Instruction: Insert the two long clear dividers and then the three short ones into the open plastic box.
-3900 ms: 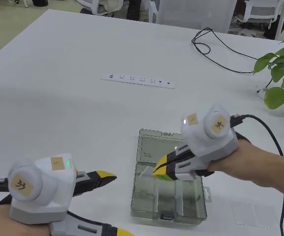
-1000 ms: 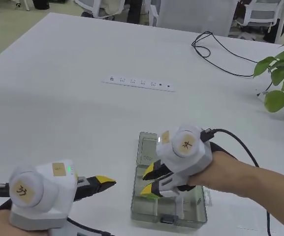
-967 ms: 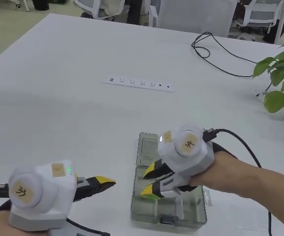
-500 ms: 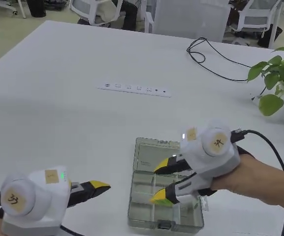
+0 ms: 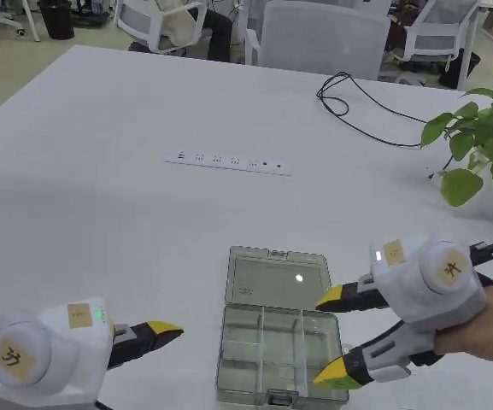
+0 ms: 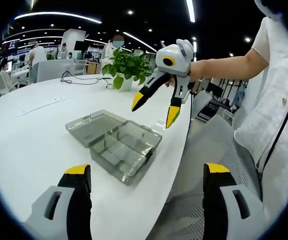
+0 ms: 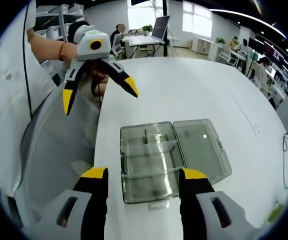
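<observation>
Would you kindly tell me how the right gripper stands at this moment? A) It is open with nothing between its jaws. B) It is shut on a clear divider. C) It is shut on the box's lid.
A: the right gripper has its yellow-tipped jaws spread wide with nothing between them, close to the open plastic box.

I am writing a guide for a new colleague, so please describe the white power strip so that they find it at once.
On the large white table, look beyond the open clear grey plastic box toward the far side. The long flat white power strip lies there alone; unlike the looped black cable and green plant further right, it is straight, low and table-coloured.
</observation>
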{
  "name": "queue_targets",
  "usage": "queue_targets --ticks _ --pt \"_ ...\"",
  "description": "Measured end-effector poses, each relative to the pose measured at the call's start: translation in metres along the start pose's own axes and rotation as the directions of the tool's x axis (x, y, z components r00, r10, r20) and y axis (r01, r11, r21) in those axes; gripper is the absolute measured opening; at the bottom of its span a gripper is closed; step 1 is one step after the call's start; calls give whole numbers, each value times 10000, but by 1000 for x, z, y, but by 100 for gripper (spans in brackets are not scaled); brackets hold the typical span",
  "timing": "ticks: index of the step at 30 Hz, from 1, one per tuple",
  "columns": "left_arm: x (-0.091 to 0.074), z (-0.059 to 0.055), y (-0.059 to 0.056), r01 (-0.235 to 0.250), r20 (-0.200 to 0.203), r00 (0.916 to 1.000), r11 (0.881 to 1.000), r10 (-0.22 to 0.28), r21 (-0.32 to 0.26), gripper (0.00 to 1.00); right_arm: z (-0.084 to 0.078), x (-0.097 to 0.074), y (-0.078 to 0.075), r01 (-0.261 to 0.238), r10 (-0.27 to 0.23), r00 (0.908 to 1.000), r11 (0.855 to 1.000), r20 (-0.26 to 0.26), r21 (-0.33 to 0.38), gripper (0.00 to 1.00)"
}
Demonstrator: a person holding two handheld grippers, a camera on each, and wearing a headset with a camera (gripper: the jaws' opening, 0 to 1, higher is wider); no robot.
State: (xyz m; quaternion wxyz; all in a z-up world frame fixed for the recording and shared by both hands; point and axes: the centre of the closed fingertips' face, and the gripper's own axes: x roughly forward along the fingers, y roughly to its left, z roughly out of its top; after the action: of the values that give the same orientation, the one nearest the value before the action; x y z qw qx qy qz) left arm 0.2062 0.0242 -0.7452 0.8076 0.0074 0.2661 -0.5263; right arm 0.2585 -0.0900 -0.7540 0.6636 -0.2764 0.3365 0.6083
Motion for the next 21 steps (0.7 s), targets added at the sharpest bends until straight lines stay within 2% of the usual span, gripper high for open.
queue_targets --ticks 8,13,21 --pt "0 0 0 16 -20 10000 10000 -16 -25 95 -39 -18 -5 185 -166 9986 9992 -510 363 61" --pt "1 0 0 3 -49 10000 10000 -3 -36 95 -68 -26 -10 225 -168 9950 9981 -984 566 61" --pt "0 -1 0 -25 -99 9999 10000 24 -94 95 -111 -30 -12 101 39 9836 9970 -1802 770 62"
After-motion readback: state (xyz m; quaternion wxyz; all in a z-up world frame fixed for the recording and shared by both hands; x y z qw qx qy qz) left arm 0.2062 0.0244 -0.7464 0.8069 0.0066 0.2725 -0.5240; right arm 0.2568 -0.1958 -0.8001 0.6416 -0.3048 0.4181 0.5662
